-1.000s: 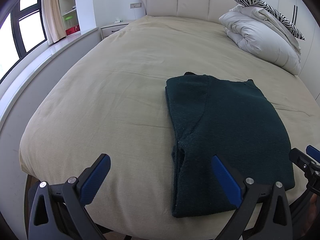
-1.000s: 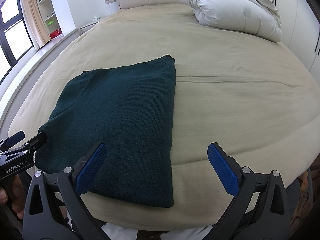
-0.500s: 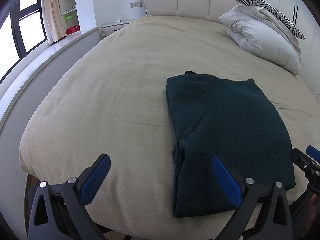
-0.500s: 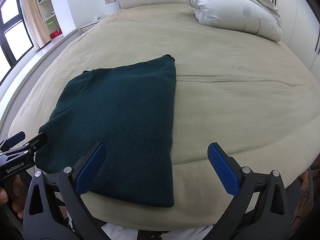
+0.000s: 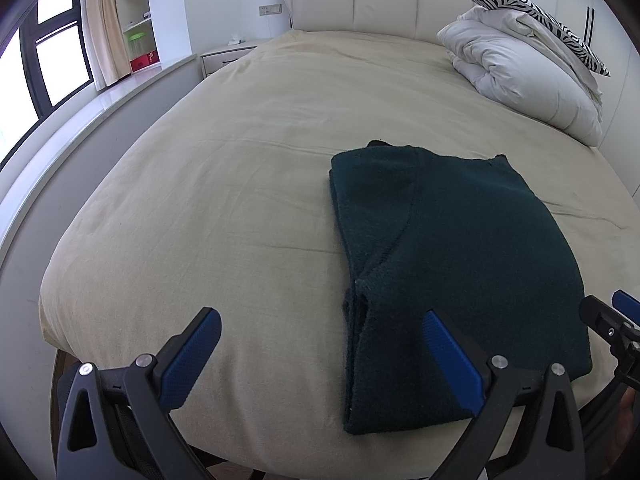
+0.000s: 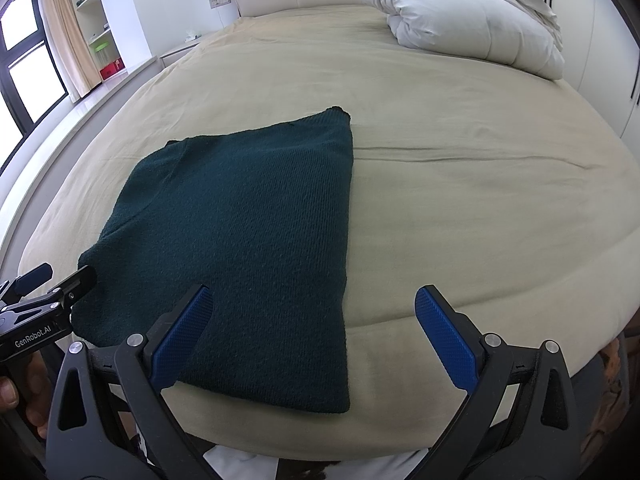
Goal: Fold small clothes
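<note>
The left gripper (image 5: 320, 354) is at the bottom of the left wrist view, with its two blue-padded fingers (image 5: 191, 356) spread wide apart and holding nothing. It hangs above the near edge of the bed (image 5: 240, 184), which has a beige cover. The dark green sweater (image 5: 452, 264) lies flat on this cover, folded to a long rectangle, on the right half of the view and near the front edge of the bed. The right finger of this gripper is in front of the near part of the sweater, but I cannot tell if it touches the knit. At the right border the tips of the right gripper (image 5: 612, 320) are visible. Far behind, a white duvet (image 5: 524, 80) is rolled up near the padded headboard (image 5: 360, 0), with a zebra-pattern pillow (image 5: 536, 12) on top.

In the right wrist view, the right gripper (image 6: 314, 334) has also its fingers (image 6: 446, 342) far apart and empty. The sweater (image 6: 248, 236) lies here on the left half of the bed (image 6: 480, 208), and its near edge is close to the edge of the mattress. The left finger of this gripper is over the near part of the sweater. The left gripper (image 6: 52, 280) comes in from the left border, just beside the corner of the sweater, and a hand (image 6: 16, 392) holds it.
</note>
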A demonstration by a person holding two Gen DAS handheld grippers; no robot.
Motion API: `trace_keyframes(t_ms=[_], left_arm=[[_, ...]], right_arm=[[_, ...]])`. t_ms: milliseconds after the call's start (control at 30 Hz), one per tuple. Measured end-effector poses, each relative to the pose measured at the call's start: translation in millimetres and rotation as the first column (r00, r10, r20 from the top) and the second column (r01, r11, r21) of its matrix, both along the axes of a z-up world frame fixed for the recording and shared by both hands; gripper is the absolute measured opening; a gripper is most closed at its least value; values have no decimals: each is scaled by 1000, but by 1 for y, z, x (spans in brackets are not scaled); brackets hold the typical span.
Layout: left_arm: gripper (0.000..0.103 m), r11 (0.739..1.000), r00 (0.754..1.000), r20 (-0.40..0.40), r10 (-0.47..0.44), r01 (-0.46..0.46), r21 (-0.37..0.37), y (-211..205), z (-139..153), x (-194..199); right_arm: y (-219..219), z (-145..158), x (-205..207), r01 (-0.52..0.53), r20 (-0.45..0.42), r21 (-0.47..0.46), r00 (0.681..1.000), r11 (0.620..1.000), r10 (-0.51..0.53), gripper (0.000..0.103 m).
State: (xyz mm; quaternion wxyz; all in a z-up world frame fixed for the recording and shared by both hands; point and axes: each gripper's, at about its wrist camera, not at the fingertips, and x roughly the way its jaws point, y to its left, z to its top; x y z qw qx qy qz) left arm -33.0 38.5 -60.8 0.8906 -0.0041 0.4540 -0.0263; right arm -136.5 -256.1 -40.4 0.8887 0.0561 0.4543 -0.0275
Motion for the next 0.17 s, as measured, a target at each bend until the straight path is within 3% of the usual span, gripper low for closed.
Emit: trace_keyframes(t_ms=[167], left_arm=[[103, 1000, 1000, 7, -5, 5, 2, 2, 0, -1]], right_arm=[[-1, -1, -2, -1, -3, 6, 1000, 1000, 1, 103]])
